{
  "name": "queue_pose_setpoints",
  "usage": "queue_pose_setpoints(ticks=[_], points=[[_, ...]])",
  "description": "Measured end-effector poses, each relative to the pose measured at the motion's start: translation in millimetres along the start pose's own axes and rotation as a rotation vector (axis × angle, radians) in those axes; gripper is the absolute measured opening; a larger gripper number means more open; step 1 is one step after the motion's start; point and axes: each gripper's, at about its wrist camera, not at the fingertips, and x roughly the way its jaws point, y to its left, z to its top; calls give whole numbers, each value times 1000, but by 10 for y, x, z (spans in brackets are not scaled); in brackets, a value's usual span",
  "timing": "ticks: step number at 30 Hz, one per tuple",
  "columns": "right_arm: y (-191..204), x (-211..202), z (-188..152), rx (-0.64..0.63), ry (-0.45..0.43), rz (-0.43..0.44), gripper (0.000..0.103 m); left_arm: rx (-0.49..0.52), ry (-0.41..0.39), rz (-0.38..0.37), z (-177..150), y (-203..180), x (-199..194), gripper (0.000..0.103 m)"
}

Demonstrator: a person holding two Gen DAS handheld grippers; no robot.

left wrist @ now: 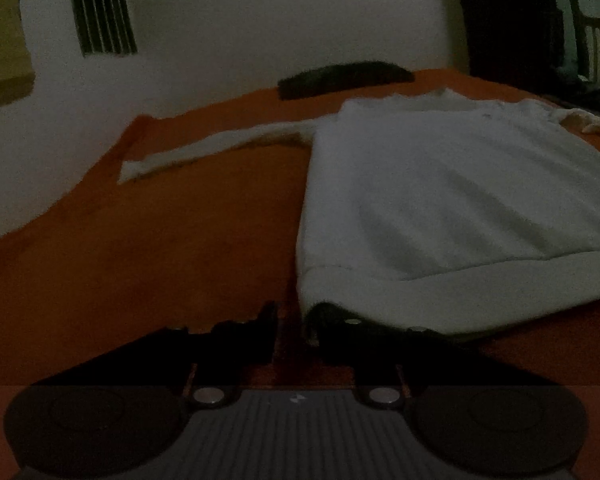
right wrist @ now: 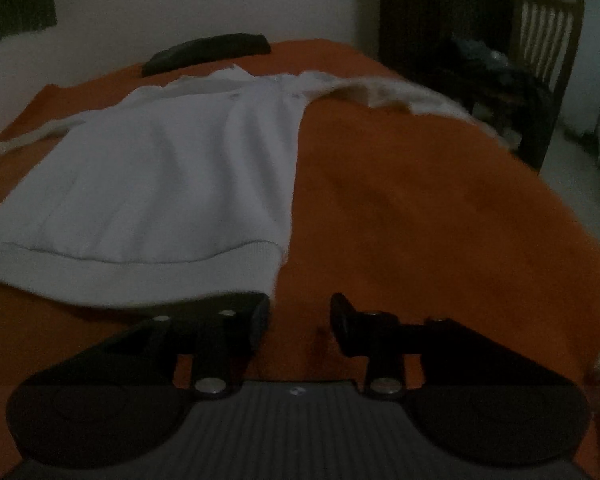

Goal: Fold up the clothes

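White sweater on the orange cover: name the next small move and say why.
Probably close each gripper on its nearest hem corner: the sweater lies flat, unfolded, sleeves spread; left gripper and right gripper sit open at the hem, holding nothing.

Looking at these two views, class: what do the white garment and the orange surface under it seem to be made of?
White sweater: probably a soft knit; its hem band looks ribbed and it drapes in gentle folds. Orange cover: looks like matte cloth, no shine and faint creases, though the dim, blurred picture leaves the weave unclear.

Dim room: pale wall [left wrist: 240, 32] at twelve o'clock, dark slatted vent [left wrist: 100, 8] at eleven, wooden slatted chair [right wrist: 548, 36] at two, orange bedspread [right wrist: 420, 200] across the middle.
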Motion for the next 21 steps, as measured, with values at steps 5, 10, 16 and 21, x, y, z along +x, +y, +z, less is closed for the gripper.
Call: queue_pose_setpoints(ticks=[5, 10, 16, 21], points=[[52, -171, 315, 12, -78, 99, 17, -50, -57, -31, 365, 49, -190, 32], [148, 12, 1046, -12, -54, 203, 17, -48, -78, -60, 1098, 44, 44, 35], [317, 774, 2455, -93, 3, 229, 18, -123, -72, -36, 2264, -169, 993, 39], [559, 1659, 3391, -160, -11, 180, 18, -156, -34, -89, 3003, -493, 1841, 39]])
